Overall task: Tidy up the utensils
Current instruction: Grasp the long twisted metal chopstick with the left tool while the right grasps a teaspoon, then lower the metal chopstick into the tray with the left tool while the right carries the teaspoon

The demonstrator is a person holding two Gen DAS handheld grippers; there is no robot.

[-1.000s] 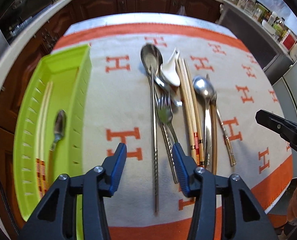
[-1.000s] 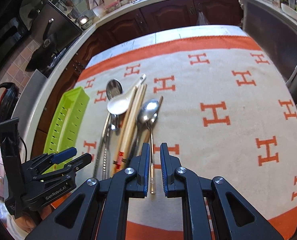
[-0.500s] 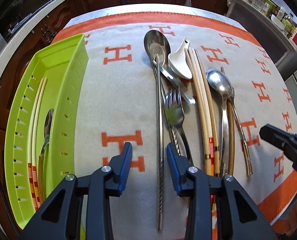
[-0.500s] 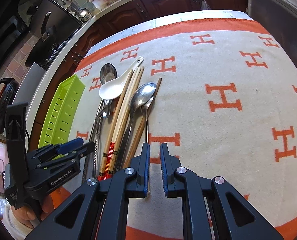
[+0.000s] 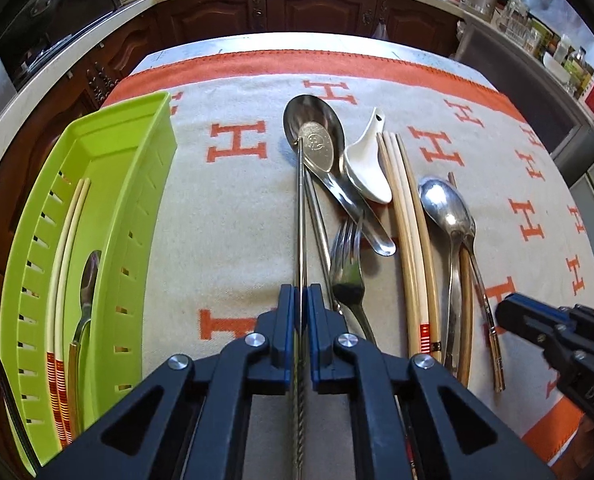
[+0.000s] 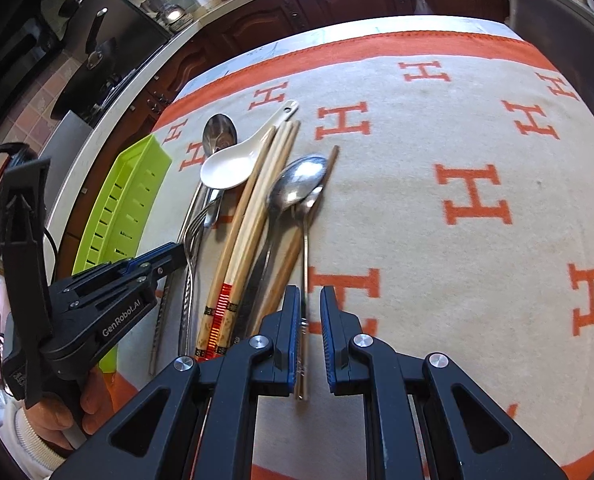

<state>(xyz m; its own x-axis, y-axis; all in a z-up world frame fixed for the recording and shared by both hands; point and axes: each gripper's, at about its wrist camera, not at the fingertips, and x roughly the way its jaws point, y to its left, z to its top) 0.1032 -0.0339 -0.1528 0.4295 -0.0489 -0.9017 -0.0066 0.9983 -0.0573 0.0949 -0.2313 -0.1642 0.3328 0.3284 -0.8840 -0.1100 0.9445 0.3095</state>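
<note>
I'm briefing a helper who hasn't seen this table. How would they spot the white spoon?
Start at the orange-and-cream cloth, then the row of utensils right of the green tray. The white ceramic spoon lies near the row's far end, beside the wooden chopsticks; it's the only non-metal spoon.

Cloth (image 5: 237,216): cream ground, orange border band, repeating orange H motifs. Tray (image 5: 137,184): lime green. Ceramic spoon (image 5: 367,168): plain white. Metal chopstick (image 5: 300,216): silver, twisted ridging near handle end. Fork (image 5: 347,264), large spoon (image 5: 315,140), small spoon (image 5: 445,208): shiny silver. Bamboo chopsticks (image 5: 411,232): pale tan, red-and-white striped band plus dark band near handle end. Gripper pads (image 5: 287,312): blue on black bodies. Cabinets (image 5: 317,12): dark reddish brown.
</note>
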